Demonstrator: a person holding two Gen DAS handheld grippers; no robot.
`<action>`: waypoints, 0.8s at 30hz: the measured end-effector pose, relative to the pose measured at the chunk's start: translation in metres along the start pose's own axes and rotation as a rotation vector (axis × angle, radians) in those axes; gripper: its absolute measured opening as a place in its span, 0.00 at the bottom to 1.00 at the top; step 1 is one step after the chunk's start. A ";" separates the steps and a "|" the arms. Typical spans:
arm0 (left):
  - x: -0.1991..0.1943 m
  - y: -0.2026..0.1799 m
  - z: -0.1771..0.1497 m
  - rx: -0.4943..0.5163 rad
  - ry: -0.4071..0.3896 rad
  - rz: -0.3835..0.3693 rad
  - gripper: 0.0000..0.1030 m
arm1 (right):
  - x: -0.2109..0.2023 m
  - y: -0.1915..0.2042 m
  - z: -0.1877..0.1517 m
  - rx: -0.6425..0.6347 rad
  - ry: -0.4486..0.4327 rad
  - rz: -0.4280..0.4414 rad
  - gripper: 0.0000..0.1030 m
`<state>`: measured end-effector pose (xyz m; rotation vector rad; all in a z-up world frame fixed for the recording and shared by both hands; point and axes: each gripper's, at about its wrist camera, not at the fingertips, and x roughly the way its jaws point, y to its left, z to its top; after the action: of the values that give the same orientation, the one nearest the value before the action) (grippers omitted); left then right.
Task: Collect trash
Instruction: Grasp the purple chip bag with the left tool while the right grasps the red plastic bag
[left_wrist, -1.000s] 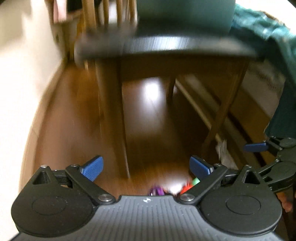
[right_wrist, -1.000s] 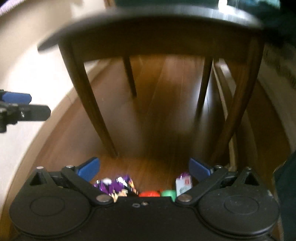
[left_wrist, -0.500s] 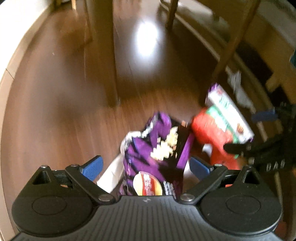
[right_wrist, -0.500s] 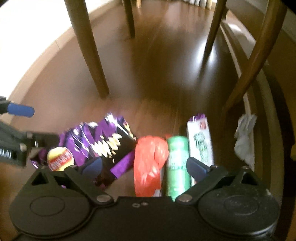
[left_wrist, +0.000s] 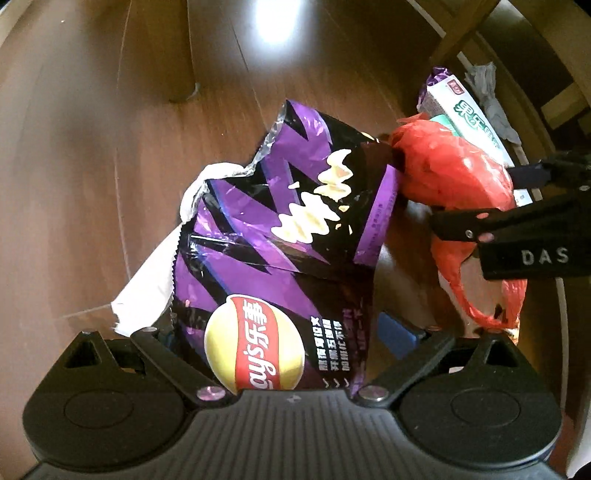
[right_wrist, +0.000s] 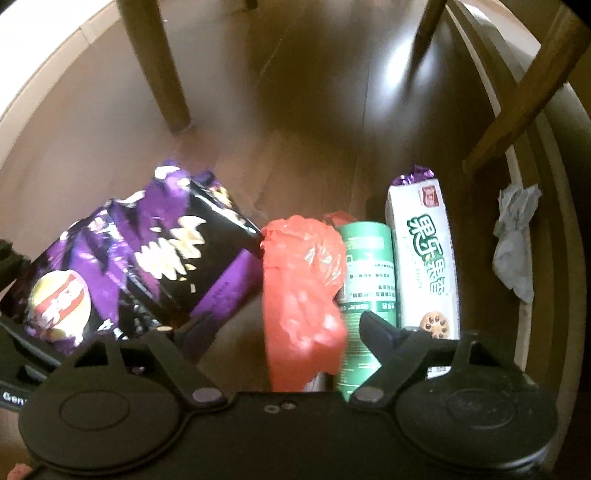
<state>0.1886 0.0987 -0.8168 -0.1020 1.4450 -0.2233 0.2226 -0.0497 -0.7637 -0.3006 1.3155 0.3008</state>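
Trash lies on the wooden floor (right_wrist: 314, 122) under both tongs. Left gripper (left_wrist: 284, 332) stands open astride the purple chip bag (left_wrist: 280, 236). Right gripper (right_wrist: 280, 328), jaws closing but not yet pressing, straddles the red plastic bag (right_wrist: 299, 288); green can (right_wrist: 365, 273) and biscuit pack (right_wrist: 421, 254) lie just right.

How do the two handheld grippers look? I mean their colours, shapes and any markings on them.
Both are black plastic. The left gripper has a ribbed grey body, two round black discs, angled link arms with silver screws, and blue finger pads. The right gripper has a smooth black body with the same discs and links. From the left wrist view, its side bears white letters "DAS".
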 end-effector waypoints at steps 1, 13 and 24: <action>0.000 0.000 0.000 0.004 0.003 0.002 0.86 | 0.003 -0.002 0.000 0.018 0.005 0.003 0.75; -0.012 0.006 -0.005 0.006 0.001 0.029 0.20 | -0.005 -0.012 -0.010 0.060 -0.001 0.030 0.18; -0.065 -0.007 -0.005 0.010 -0.090 0.031 0.07 | -0.052 -0.024 -0.023 0.010 -0.080 0.075 0.12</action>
<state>0.1764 0.1064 -0.7531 -0.0804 1.3547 -0.1975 0.1994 -0.0835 -0.7174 -0.2293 1.2506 0.3659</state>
